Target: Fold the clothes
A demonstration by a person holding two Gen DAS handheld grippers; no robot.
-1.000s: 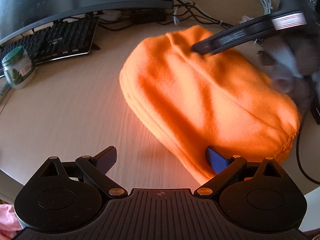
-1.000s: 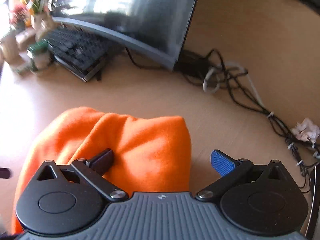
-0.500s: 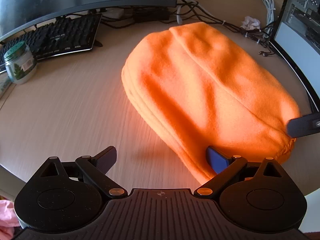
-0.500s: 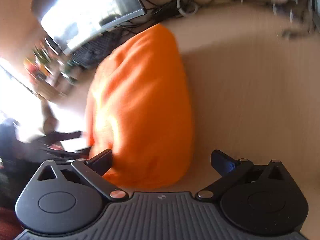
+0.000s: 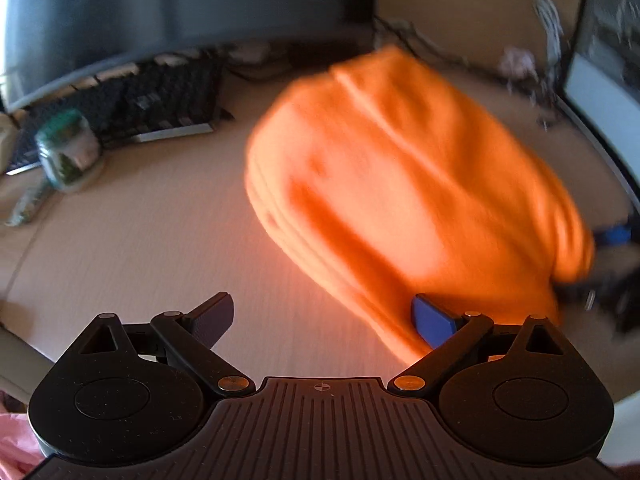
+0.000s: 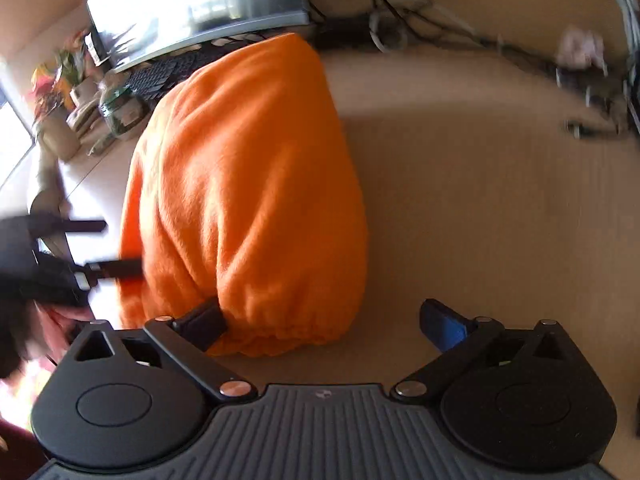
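Note:
A folded orange fleece garment (image 5: pixel 400 184) lies as a thick bundle on the beige desk (image 5: pixel 140 240). My left gripper (image 5: pixel 324 316) is open at its near corner, the blue right finger touching the bundle's edge. In the right wrist view the same orange garment (image 6: pixel 248 184) fills the middle. My right gripper (image 6: pixel 324 324) is open at its elastic-hemmed end, its black left finger against the hem and its blue finger over bare desk. The left gripper (image 6: pixel 104 246) shows there as two dark fingers at the garment's left side.
A curved monitor (image 5: pixel 160 12) and black keyboard (image 5: pixel 132 108) stand at the back, with a glass jar (image 5: pixel 68 152) to the left. Cables (image 6: pixel 460 36) and a crumpled tissue (image 6: pixel 580 46) lie along the far wall. A second screen (image 5: pixel 600 92) sits at the right.
My right gripper has swung from the garment's far end round to its hemmed near end and come closer. The left view has shifted slightly and blurred; the garment keeps its place.

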